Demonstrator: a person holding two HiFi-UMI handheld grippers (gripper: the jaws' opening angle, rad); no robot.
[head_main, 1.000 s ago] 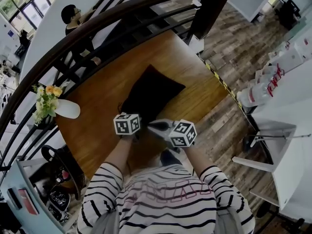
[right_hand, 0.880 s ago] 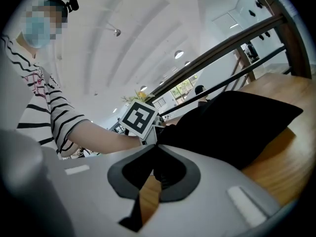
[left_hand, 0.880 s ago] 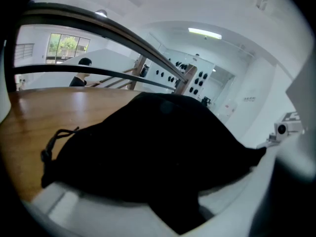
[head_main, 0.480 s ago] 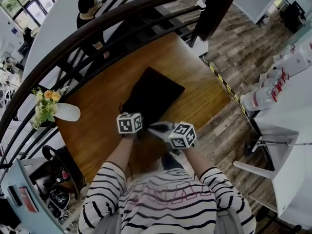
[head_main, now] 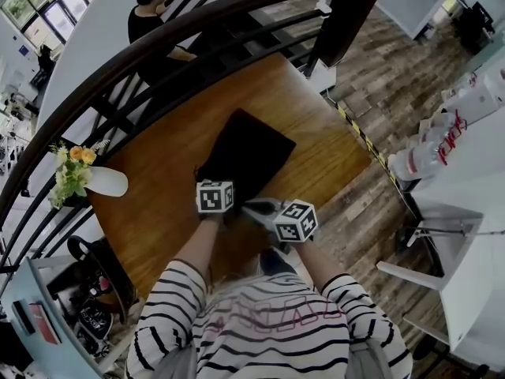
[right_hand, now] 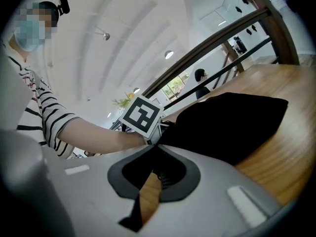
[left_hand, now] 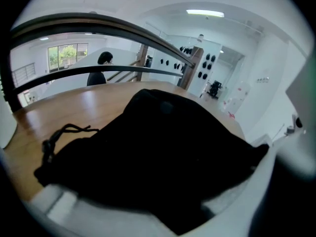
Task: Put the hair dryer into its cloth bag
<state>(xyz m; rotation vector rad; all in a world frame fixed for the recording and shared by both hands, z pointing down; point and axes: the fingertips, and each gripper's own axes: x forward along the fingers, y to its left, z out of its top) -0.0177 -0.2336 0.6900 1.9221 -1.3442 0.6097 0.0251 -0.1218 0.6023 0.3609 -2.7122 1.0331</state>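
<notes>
A black cloth bag (head_main: 246, 155) lies bulging on the wooden table (head_main: 158, 172); no hair dryer shows outside it. In the left gripper view the bag (left_hand: 158, 147) fills the picture, with its drawstring (left_hand: 61, 135) trailing at the left. My left gripper (left_hand: 163, 216) has the bag's near end wedged between its jaws, and both sides rest against the cloth. My right gripper (right_hand: 150, 149) is shut, its tips touching the bag's (right_hand: 227, 127) edge beside the left gripper's marker cube (right_hand: 141, 115). Whether cloth is pinched between those tips is hidden. In the head view both cubes (head_main: 215, 197) (head_main: 296, 221) hover at the bag's near end.
A white vase of flowers (head_main: 83, 178) stands on the table's left side. A dark curved railing (head_main: 197, 30) runs behind the table, with a person (head_main: 154, 10) beyond it. To the right are a white table with bottles (head_main: 434, 144) and wood flooring. Shoes and a bag (head_main: 95, 290) sit lower left.
Both grippers have sunk a little toward the bag's near end, and the left cube has shifted slightly right. The person behind the railing has walked to the right.
</notes>
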